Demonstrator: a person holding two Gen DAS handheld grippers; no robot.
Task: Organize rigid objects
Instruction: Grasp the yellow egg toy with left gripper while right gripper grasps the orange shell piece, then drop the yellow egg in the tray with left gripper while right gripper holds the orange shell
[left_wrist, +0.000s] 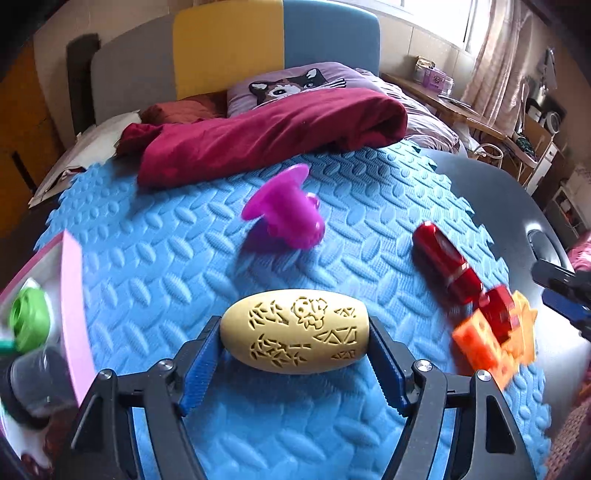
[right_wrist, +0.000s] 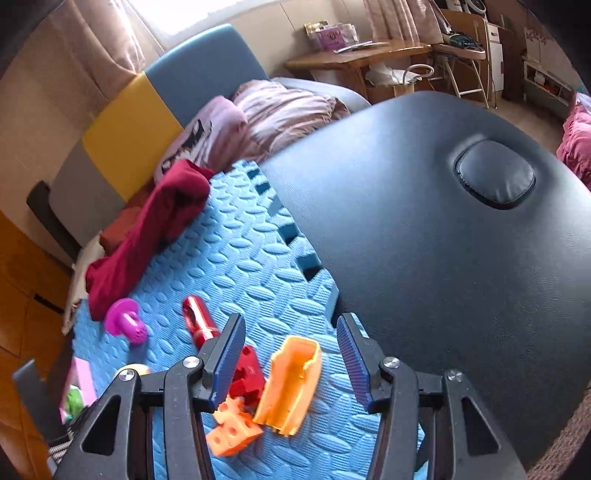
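Note:
My left gripper is shut on a cream carved egg-shaped object, held by its two ends above the blue foam mat. A magenta flanged piece lies further back on the mat, and a red cylinder lies to the right. Beyond it sit a red block and an orange perforated block. My right gripper is open above an orange open-sided shell. The red block and the orange perforated block lie by its left finger.
A pink-rimmed box at the mat's left edge holds a green piece and a grey cylinder. A maroon cloth lies across the far mat edge. A dark padded table extends to the right.

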